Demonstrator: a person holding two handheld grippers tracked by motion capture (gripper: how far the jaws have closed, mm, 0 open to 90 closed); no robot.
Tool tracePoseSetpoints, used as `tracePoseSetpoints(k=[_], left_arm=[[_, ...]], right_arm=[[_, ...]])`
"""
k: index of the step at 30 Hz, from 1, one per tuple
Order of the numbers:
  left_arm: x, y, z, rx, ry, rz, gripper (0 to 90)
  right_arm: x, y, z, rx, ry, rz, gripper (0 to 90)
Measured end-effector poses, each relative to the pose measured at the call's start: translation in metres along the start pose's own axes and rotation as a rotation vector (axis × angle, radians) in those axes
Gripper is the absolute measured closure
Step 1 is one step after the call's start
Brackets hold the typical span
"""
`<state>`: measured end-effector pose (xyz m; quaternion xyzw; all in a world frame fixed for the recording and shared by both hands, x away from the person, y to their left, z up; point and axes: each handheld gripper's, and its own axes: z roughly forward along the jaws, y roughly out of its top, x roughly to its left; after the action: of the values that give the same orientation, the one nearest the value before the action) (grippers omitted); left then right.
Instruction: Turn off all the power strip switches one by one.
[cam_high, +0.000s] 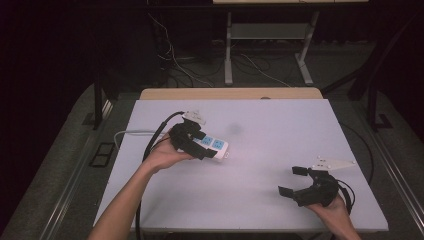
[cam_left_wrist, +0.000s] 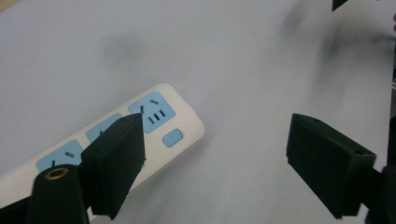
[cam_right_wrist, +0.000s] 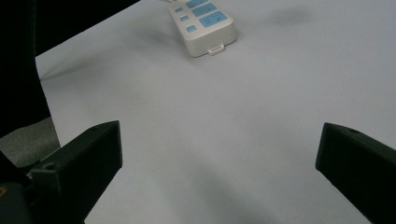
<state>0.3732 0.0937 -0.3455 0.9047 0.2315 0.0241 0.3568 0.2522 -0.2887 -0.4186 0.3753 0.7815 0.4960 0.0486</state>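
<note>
White plastic with blue sockets, the power strip (cam_high: 212, 146) lies flat on the table (cam_high: 280, 130) at the left tool (cam_high: 192, 142); that tool's jaws stand apart, one over the strip, nothing gripped yet; its long axis runs diagonally, free end toward the right tool (cam_high: 295, 180), which waits wide and empty.

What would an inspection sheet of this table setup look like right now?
Surface: pale table top, bare apart from the strip.
Job's things: white power strip with blue sockets, lying flat.
Clutter: nothing seen.
Grippers: left gripper over the strip, jaws apart, gripping nothing; right gripper open above bare table.
Cables: strip's grey cord; black gripper cable.
Surroundings: dark floor, loose wires, a metal stand's legs.
</note>
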Motion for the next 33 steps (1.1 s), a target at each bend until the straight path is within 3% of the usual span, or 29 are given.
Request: tracePoseSetpoints(k=[4, 14, 26, 33], left_arm=[[0.005, 0.003, 0.003, 0.003, -0.003, 0.001, 23.7], [0.015, 0.002, 0.010, -0.010, 0.000, -0.007, 53.3], [0.024, -0.001, 0.025, 0.011, -0.019, -0.013, 68.8], [0.027, -0.001, 0.034, 0.019, -0.026, -0.024, 82.4]], right_arm=[[0.000, 0.000, -0.001, -0.001, -0.002, 0.001, 0.4], [0.000, 0.000, -0.002, -0.005, -0.008, -0.002, 0.4], [0.000, 0.000, -0.001, -0.002, -0.009, -0.002, 0.4], [-0.001, -0.001, -0.003, -0.007, -0.012, 0.000, 0.4]])
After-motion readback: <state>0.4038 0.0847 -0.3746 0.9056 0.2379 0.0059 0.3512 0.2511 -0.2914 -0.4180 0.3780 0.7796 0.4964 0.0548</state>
